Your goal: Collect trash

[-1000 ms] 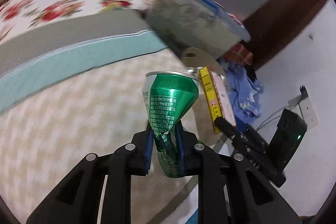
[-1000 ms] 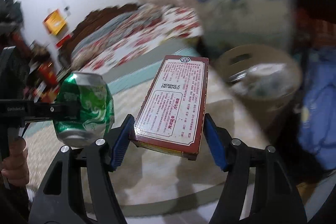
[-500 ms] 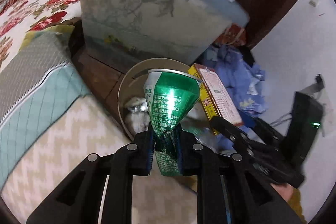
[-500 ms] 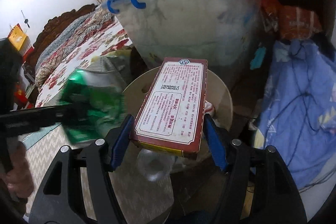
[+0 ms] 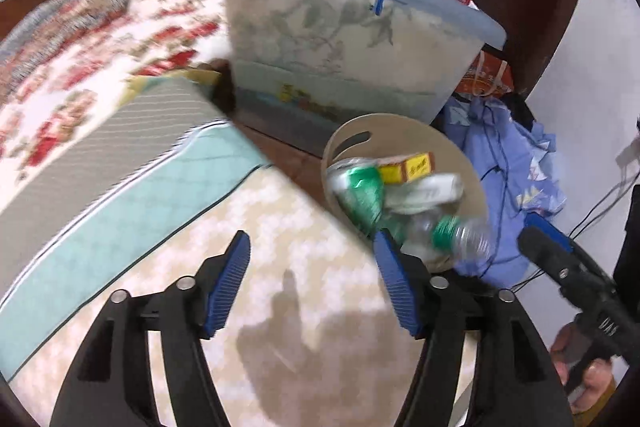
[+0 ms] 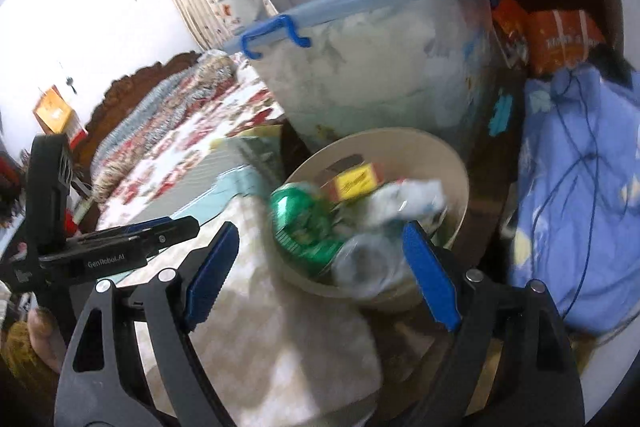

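A beige round bin [image 5: 470, 167] [image 6: 448, 155] stands on the floor by the bed. Inside it lie the crushed green can [image 5: 362, 193] [image 6: 304, 223], the red and yellow carton [image 5: 408, 167] [image 6: 356, 183], a clear plastic bottle [image 5: 452, 231] [image 6: 368, 263] and crumpled wrappers. My left gripper [image 5: 314, 287] is open and empty, above the bed edge just left of the bin. My right gripper [image 6: 324, 275] is open and empty, above the bin's near rim. The right gripper also shows in the left wrist view [image 5: 568, 271].
A large clear storage box with a blue lid [image 5: 344, 59] [image 6: 372, 67] stands behind the bin. Blue clothing with cables [image 5: 512, 179] [image 6: 580, 187] lies to the right. The bed with a floral quilt [image 5: 80, 75] and zigzag cover [image 5: 300, 267] is to the left.
Both grippers have opened. The green can and the carton left the jaws and now lie in the bin. Both views have pulled back a little from the bin.
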Tool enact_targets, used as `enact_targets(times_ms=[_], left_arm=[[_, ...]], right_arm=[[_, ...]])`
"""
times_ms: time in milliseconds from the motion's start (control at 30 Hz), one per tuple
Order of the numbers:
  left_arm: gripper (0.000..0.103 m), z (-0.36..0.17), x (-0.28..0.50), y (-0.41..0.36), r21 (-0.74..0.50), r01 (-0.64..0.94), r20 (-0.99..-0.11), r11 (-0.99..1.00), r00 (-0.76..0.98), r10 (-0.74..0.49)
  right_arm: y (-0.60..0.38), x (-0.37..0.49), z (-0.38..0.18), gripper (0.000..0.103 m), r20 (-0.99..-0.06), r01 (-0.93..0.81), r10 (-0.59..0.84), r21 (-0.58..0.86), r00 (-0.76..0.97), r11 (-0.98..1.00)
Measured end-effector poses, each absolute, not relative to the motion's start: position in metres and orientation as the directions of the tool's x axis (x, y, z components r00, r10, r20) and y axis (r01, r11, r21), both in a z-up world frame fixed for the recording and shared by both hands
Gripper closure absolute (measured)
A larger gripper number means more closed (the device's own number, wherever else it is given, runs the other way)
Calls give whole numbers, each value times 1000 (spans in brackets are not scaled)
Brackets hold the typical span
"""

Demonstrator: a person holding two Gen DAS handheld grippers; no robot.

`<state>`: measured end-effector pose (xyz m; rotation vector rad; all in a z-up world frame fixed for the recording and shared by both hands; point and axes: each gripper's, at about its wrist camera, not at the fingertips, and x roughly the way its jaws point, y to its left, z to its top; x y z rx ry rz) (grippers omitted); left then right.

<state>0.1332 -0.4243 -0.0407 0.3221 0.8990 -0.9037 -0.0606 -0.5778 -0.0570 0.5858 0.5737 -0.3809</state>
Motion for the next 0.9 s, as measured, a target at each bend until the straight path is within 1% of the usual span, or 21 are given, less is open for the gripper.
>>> enact_targets(times_ms=[67,133,267,400,500,567,667,900], left_arm=[[39,-39,120,-404,-73,789,-783,610,333,-525],[36,-39,108,-384,-47,789,-783,612,351,-513],[27,-39,81,-341,27,775,-778,632,413,-473],[18,-34,65,-304,53,744,-762,666,461,-454],[16,-28,59,-279,52,718,-753,695,485,-445],[9,-25,53,-266,60,705,-741,706,505,-442],[9,-17,45,-247,78,690,-725,719,534,-434],[9,4,28,-211,89,670,-681,737,581,-446]], right_arm=[[-559,-71,-59,20,-597,494,-171,433,784,754],[-542,-79,-62,20,-596,500,-166,454,786,737],[-504,-95,-69,20,-594,509,-145,508,791,695],[-474,-104,-72,20,-600,507,-119,534,791,677],[-455,-108,-69,20,-602,501,-104,542,791,674],[-443,-110,-64,20,-600,495,-100,541,794,680],[-422,-115,-52,19,-591,484,-103,535,800,693],[-390,-128,-21,13,-561,471,-144,499,815,727]])
